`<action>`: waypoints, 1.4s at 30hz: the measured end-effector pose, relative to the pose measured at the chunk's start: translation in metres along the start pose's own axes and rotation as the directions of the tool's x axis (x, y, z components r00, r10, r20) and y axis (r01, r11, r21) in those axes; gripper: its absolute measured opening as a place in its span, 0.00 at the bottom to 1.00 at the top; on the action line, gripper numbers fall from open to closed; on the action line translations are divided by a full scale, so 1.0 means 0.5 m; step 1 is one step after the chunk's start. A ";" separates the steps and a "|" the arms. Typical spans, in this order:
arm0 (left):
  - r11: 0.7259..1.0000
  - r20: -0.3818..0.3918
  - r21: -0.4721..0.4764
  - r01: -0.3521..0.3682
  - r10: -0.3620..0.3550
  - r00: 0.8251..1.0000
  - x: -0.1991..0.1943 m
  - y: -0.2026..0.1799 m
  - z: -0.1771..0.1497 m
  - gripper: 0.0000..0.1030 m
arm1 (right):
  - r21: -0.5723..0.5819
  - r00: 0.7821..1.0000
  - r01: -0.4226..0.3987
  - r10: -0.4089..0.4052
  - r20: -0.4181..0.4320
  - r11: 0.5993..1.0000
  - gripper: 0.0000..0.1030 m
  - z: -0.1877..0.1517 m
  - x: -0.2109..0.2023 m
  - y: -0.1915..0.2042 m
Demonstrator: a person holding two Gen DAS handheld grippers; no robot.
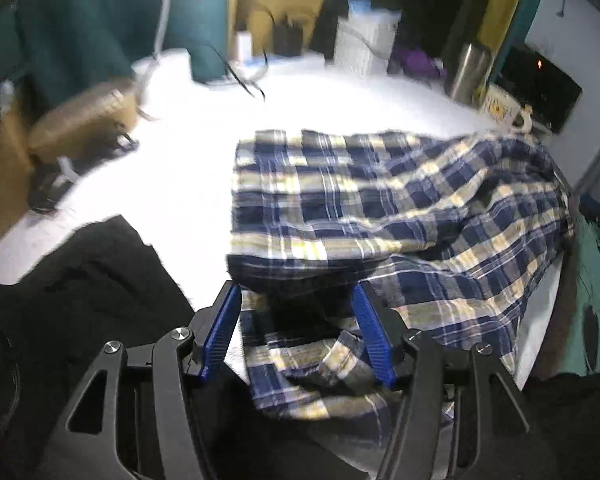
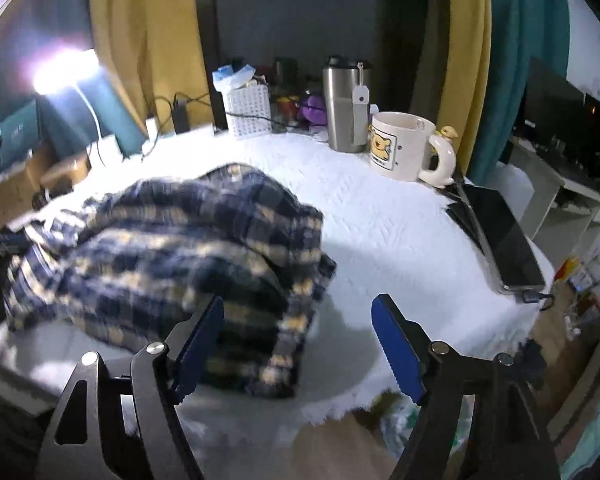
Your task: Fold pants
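Covering the whole table was a white cloth [image 2: 380, 216], the biggest thing there, and bright light fell on it. On the cloth lay the plaid pants [image 1: 380, 208], blue, white and yellow, bunched in a loose heap with one part folded over another. Seen from the right wrist, the heap [image 2: 171, 248] sat on the left part of the cloth, well apart from the mug. A black cloth [image 1: 79, 288] lay at the near edge, just beside the pants.

Behind the pants, at the far edge of the cloth, stood a white basket [image 2: 247, 109], a tall steel cup [image 2: 346, 104] with a tag hanging on it, and a cream mug [image 2: 404, 144] with a bear picture. The cup and the mug stood close together. A flat dark tablet [image 2: 500, 232] lay to the right of the mug, by the edge of the cloth. A lamp [image 2: 65, 68] glowed far off on the left. Yellow and green curtains hung behind it all.

The left gripper [image 1: 295, 324] was part way open. Plaid cloth lay between its blue pads [image 1: 374, 332], but the pads did not squeeze it. The right gripper [image 2: 297, 340] was open wide. It hung over the near right corner of the pants, with only white cloth and a bit of the pants' edge between its blue pads [image 2: 398, 344], gripping nothing.
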State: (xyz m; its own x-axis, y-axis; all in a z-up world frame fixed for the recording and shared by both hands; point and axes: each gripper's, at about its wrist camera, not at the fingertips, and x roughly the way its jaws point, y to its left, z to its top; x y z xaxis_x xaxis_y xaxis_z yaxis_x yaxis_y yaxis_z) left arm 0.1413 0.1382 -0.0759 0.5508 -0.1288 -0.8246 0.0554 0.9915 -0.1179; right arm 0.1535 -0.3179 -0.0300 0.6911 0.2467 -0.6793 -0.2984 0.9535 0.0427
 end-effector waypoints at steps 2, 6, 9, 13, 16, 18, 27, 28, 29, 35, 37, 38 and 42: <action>0.999 -0.016 0.031 0.013 -0.013 1.000 -0.006 -0.020 -0.001 0.56 | 0.027 0.999 -0.028 0.028 -0.026 0.999 0.75 0.005 0.027 -0.001; 0.989 -0.029 0.108 0.101 -0.098 0.995 -0.047 -0.077 -0.028 0.56 | 0.071 0.996 -0.059 0.064 -0.070 0.996 0.70 0.005 0.074 0.004; 0.984 -0.059 0.133 0.119 -0.112 0.992 -0.041 -0.090 -0.049 0.55 | 0.093 0.988 -0.111 0.119 -0.094 0.989 0.61 0.006 0.095 0.013; 0.994 -0.098 0.079 0.074 -0.066 0.993 -0.001 -0.072 -0.071 0.20 | 0.022 0.981 -0.117 0.119 -0.153 0.993 0.61 -0.008 0.122 0.045; 0.994 -0.063 0.074 0.082 -0.077 0.995 -0.020 -0.073 -0.084 0.03 | 0.018 0.983 -0.107 0.109 -0.151 0.994 0.61 -0.008 0.121 0.050; 0.995 -0.028 0.078 0.070 -0.068 0.997 -0.037 -0.075 -0.092 0.01 | 0.012 0.982 -0.131 0.131 -0.134 0.991 0.45 -0.011 0.122 0.055; 0.992 0.220 0.031 0.124 -0.128 0.967 -0.158 -0.097 -0.079 0.01 | 0.005 0.999 -0.033 0.033 -0.013 0.999 0.09 0.090 0.140 0.009; 0.991 0.229 0.032 0.128 -0.132 0.964 -0.164 -0.099 -0.080 0.00 | -0.023 1.000 -0.007 0.007 -0.006 1.000 0.09 0.107 0.137 0.004; 0.989 0.212 0.043 0.139 -0.145 0.967 -0.162 -0.106 -0.089 0.00 | -0.031 1.000 0.013 -0.013 0.001 0.999 0.09 0.118 0.136 -0.004; 0.992 0.009 0.042 0.115 -0.116 0.993 -0.094 -0.129 -0.191 0.00 | -0.075 0.993 0.057 -0.064 -0.102 0.996 0.09 0.056 0.157 -0.031; 0.997 -0.029 0.057 0.051 -0.049 0.998 -0.088 -0.128 -0.215 0.00 | -0.050 0.993 0.056 -0.061 -0.106 0.997 0.09 0.024 0.153 -0.045; 0.998 -0.038 0.057 0.038 -0.036 0.999 -0.094 -0.119 -0.222 0.00 | -0.034 0.994 0.052 -0.055 -0.097 0.998 0.09 0.018 0.147 -0.050; 0.998 0.012 0.058 0.024 -0.025 1.000 -0.145 -0.099 -0.201 0.00 | -0.026 0.993 0.066 -0.068 -0.094 0.997 0.15 0.015 0.134 -0.048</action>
State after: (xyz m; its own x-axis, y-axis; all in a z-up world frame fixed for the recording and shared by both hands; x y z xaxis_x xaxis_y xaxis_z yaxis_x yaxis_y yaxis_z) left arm 0.0152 0.0964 -0.0660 0.5590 -0.1534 -0.8149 0.1170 0.9875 -0.1057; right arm 0.2118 -0.3228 -0.0711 0.6448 0.1635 -0.7467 -0.2693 0.9628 -0.0217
